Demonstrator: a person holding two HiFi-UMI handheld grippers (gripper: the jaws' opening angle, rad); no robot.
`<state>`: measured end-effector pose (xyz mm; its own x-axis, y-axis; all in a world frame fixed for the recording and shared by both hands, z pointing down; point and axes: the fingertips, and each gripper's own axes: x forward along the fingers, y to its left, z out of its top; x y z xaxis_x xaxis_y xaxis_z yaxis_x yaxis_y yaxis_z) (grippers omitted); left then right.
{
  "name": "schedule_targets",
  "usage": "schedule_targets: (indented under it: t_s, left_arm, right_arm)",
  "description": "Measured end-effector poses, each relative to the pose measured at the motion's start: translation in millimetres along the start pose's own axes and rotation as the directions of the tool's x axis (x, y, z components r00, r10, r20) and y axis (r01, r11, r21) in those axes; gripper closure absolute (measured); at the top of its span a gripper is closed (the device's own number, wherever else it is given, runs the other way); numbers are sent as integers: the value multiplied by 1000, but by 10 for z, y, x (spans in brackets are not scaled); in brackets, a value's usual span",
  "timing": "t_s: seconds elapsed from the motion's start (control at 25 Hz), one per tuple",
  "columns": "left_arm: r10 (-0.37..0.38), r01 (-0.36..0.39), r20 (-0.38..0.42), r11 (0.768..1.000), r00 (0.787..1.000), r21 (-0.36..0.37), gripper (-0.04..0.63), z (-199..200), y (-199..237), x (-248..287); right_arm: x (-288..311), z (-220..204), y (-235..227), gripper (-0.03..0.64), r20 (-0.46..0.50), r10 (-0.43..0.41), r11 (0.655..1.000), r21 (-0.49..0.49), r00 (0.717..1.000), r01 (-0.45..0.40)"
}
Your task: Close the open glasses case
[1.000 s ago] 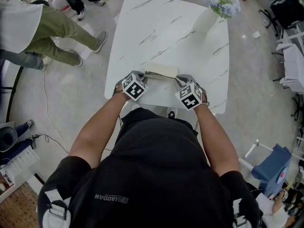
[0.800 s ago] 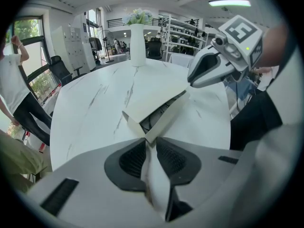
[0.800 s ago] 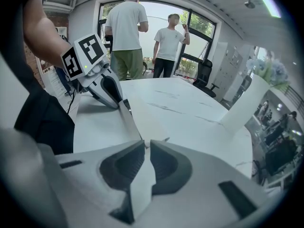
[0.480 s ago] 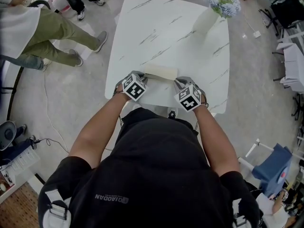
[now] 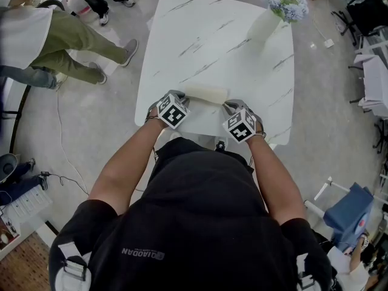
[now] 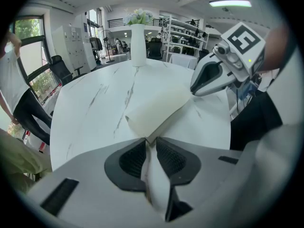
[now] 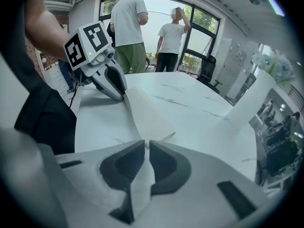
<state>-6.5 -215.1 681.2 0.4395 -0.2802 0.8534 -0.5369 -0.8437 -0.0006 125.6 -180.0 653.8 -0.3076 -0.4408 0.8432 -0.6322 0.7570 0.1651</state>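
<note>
Case (image 5: 207,93) edges in left tongs (image 5: 183,96), right tongs (image 5: 225,105)

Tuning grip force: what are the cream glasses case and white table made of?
Cream glasses case: matte, smooth, thin folding panels; probably faux leather over card. White table: grey veining, faint sheen; marble or marble-print laminate, can't tell.

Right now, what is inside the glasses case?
Only the cream outer shell of the glasses case shows, pinched at either end by the left gripper and right gripper. Its folded flap covers the interior, so any contents cannot be seen.
</note>
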Motion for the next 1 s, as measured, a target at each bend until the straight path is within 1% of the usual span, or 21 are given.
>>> schedule_targets:
  t_s: [0.2, 0.4, 0.6, 0.76, 0.88, 1.0]
  left_arm:
    - [1, -1, 3, 1000, 1000, 2, 520, 8, 5, 15]
    - [12, -12, 2, 1000, 1000, 25, 518, 2, 1, 4]
    - [24, -23, -21, 998, 999, 62, 531, -74, -37, -59]
    - [35, -34, -12, 998, 999, 58, 537, -141, -14, -228]
    - [42, -43, 14, 998, 999, 35, 540, -117, 7, -359]
    - [45, -45, 69, 999, 997, 2, 553, 3, -7, -495]
  right_arm:
    - [17, -16, -6, 584, -12, 3, 1000, -3, 1000, -3]
    - [13, -13, 13, 584, -29, 7, 999, -37, 1000, -8]
    - [-42, -36, 46, 584, -60, 24, 995, -92, 998, -29]
    - [-125, -41, 100, 584, -62, 33, 993, -111, 998, -40]
    - [-188, -10, 67, 584, -38, 29, 997, -64, 999, -31]
    - [-318, 71, -32, 584, 25, 7, 999, 48, 1000, -8]
